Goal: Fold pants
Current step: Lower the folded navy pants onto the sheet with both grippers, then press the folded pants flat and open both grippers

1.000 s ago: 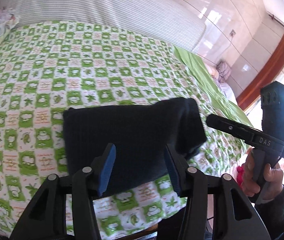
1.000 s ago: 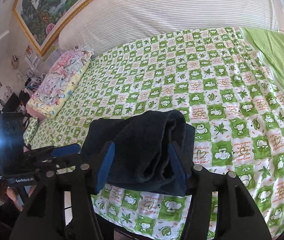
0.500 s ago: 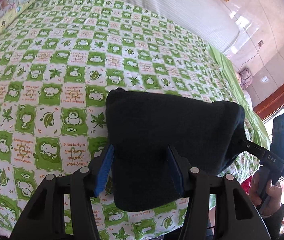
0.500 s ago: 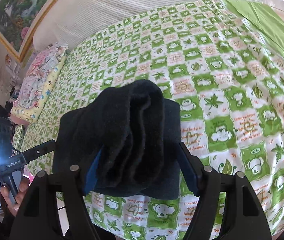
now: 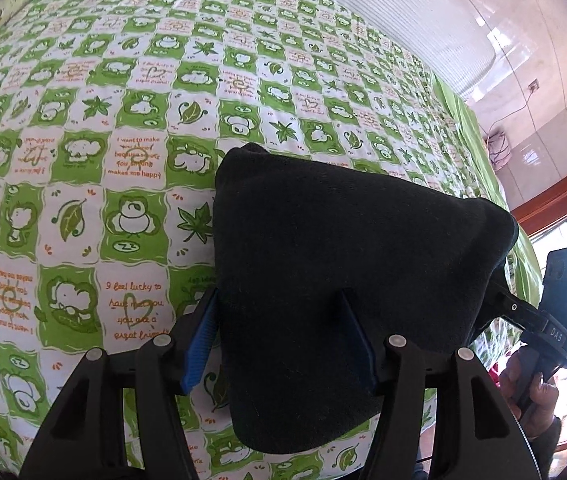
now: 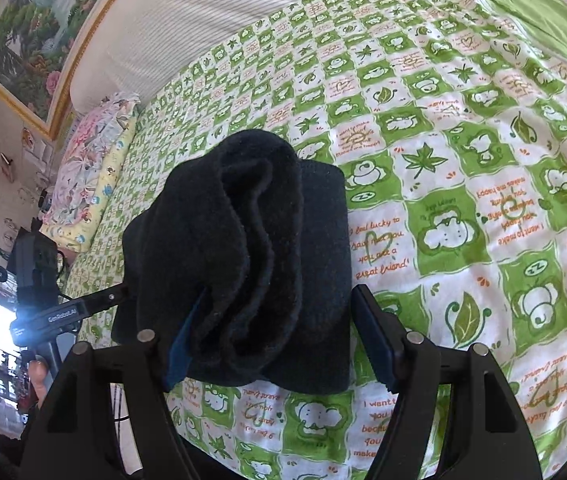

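Since a second ago both cameras have closed in on the pants (image 5: 347,280), and the dark bundle, then low and wide on the bed, now fills the middle of each view, with its thick rolled layers bulging up toward the right camera. The left hand-held gripper (image 5: 279,340) has its fingers spread, one blue pad (image 5: 199,344) showing clear beside the cloth, so it looks open with fabric lying between the fingers rather than pinched. The right hand-held gripper (image 6: 271,332) also stands wide, its fingers either side of the stacked folds; whether either pad presses the cloth I cannot tell. The pants (image 6: 239,256) sit near the front edge of the green-and-white quilt (image 5: 83,160), already a compact packet. This looks like the last fold or its tidying. The next move likely calls for flattening the raised layers and squaring the edges without dragging the packet off the bed.
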